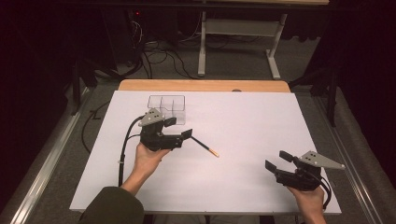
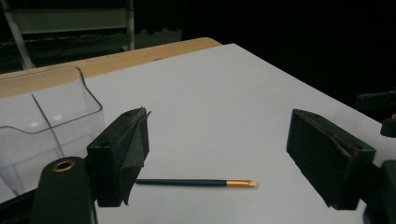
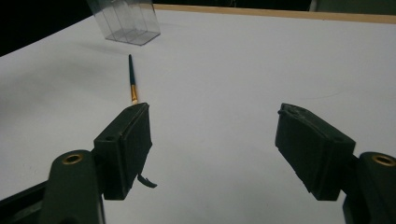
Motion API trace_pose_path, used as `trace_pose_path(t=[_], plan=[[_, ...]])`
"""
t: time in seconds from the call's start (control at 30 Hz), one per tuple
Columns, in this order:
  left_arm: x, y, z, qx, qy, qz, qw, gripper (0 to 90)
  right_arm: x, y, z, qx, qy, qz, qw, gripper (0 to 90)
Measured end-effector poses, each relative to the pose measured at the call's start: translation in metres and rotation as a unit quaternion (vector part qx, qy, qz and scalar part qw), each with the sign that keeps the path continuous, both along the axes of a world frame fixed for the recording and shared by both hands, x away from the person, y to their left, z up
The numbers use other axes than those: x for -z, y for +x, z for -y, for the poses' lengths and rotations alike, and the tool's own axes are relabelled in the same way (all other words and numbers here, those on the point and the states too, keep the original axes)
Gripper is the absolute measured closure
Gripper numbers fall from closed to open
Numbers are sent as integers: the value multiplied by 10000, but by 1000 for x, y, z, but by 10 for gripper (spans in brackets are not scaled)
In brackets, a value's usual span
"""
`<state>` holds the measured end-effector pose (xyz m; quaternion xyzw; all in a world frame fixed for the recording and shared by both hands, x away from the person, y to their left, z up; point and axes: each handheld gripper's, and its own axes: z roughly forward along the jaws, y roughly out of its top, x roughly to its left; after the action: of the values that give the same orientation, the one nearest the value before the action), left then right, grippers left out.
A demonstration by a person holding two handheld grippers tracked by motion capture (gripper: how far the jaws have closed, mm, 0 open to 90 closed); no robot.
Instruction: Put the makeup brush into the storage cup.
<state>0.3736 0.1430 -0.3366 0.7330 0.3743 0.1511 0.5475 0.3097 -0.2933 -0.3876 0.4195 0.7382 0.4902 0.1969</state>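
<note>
My left hand-held gripper (image 1: 177, 128) hangs open beside the brush (image 1: 204, 146) to straddle its handle, while my right hand-held gripper (image 1: 278, 161) waits open, well apart.

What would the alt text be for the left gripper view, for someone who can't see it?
A thin dark paintbrush with a gold band near its tip lies flat on a white table, between the two open black jaws of the left tongs, which are not touching it. A clear plastic organizer with compartments stands at the left.
</note>
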Motion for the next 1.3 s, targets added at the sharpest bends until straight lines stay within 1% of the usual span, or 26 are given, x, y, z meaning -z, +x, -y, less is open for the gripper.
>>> trace_pose_path(t=[0.13,0.23,0.3,0.5,0.57,0.63,0.87,0.97,1.0,1.17,1.3], plan=[[-1,3,4,6,44,58,10000,223,0,0,1,10,21,-8,10000,282],[-2,5,7,3,79,7,10000,227,0,0,0,5,17,-12,10000,282],[-3,6,9,-18,139,26,9999,238,0,0,0,-8,9,-7,10000,282],[-3,10,14,-16,187,20,9998,245,0,0,1,12,32,-25,10000,282],[-3,11,15,-39,214,-16,9998,270,0,0,0,-2,8,-20,10000,283],[-3,13,15,-7,196,-35,9998,273,0,0,0,-8,-14,-5,10000,284],[-5,19,18,-47,155,-25,9999,273,1,1,1,2,-4,-22,10000,284],[-6,20,20,-43,202,5,9998,280,0,0,0,-5,-10,-14,10000,285],[-7,21,20,-32,253,9,9997,287,0,1,0,-10,-16,-12,10000,285],[-7,24,23,-32,279,14,9996,296,0,0,1,-3,-13,-19,10000,285],[-7,26,26,-13,364,49,9993,298,0,1,0,-12,-23,-11,10000,285]])
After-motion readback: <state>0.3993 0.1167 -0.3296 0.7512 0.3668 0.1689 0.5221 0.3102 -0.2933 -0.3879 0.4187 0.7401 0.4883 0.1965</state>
